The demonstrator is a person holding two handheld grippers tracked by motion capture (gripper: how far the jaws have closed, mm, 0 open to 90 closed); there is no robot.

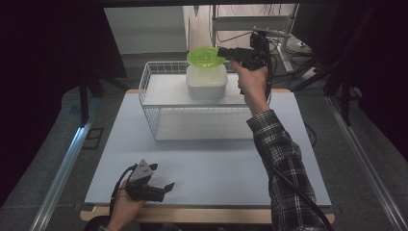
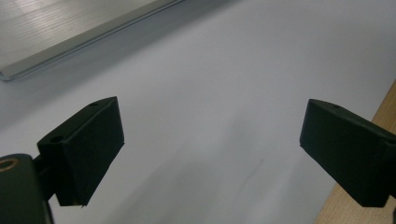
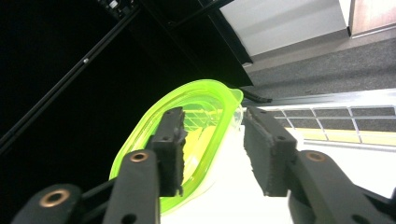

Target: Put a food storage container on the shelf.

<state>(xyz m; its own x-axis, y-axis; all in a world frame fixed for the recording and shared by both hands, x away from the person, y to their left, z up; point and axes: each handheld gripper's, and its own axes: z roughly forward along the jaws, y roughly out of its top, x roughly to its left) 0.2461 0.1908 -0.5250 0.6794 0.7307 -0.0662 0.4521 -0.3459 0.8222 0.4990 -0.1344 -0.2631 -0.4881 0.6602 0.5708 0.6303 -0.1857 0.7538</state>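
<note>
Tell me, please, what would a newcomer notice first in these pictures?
The eye goes first to the bright green translucent plastic lid, sitting on the white plastic container on top of the white wire basket. The right tongs are at the lid's rim, jaws apart around its edge. The left tongs rest open, low over the pale blue table mat, near the person.

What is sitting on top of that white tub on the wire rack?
A bright green lid lies on the white tub, with the right gripper at the lid's edge, jaws apart around the rim. The lid and tub walls hide whatever is inside.
</note>
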